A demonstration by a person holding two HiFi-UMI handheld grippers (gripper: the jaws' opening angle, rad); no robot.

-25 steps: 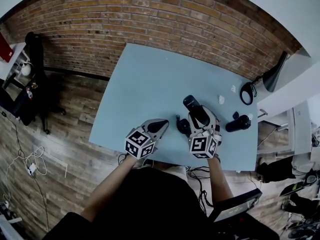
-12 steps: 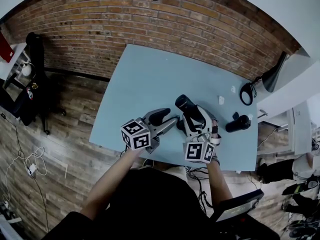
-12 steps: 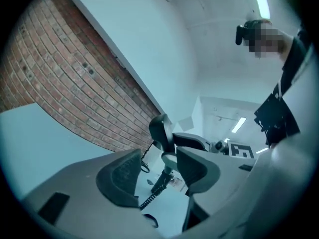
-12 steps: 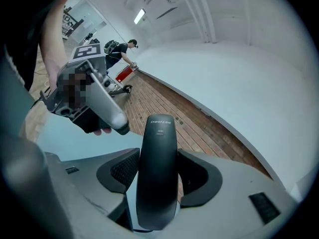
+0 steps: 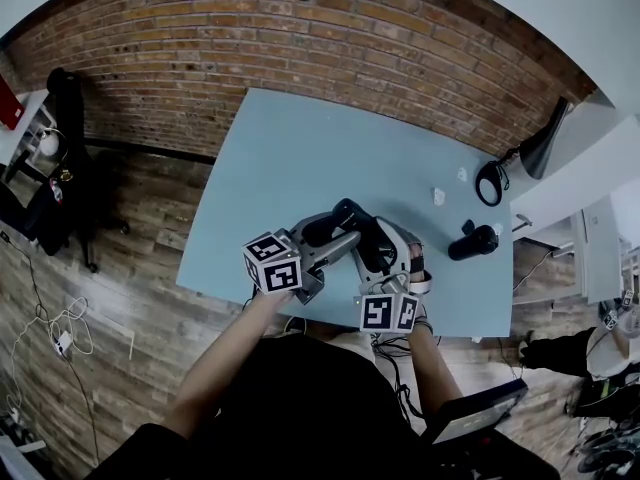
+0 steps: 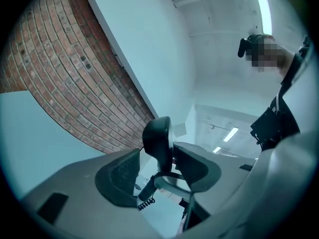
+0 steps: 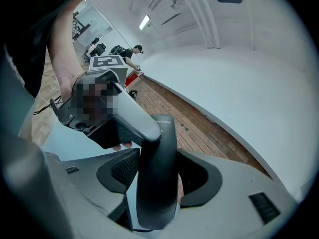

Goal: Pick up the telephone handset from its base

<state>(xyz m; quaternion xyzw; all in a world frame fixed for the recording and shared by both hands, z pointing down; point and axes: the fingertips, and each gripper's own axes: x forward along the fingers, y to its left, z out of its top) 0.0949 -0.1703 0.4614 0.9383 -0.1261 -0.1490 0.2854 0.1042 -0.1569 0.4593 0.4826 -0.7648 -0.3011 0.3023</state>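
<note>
The black telephone handset (image 5: pixel 362 234) hangs above the light blue table (image 5: pixel 280 158), with my right gripper (image 5: pixel 386 260) shut on its middle. In the right gripper view the handset (image 7: pixel 158 176) stands upright between both pads. My left gripper (image 5: pixel 334 234) reaches in from the left and its jaws have just been opening. They now stand open on either side of the handset's far end (image 6: pixel 158 142), and I see no pad pressing on it. A coiled cord (image 6: pixel 144 203) hangs below. The phone base is hidden under the grippers.
A black cylinder-shaped object (image 5: pixel 473 240) lies on the table's right side. A black ring-shaped item (image 5: pixel 492 183) and two small white bits (image 5: pixel 437 196) sit near the far right corner. A brick wall (image 5: pixel 300 28) runs behind the table, with wooden floor to the left.
The left gripper, shut a second ago, has opened and risen toward the handset's end. The right gripper has carried the handset up and to the left.
</note>
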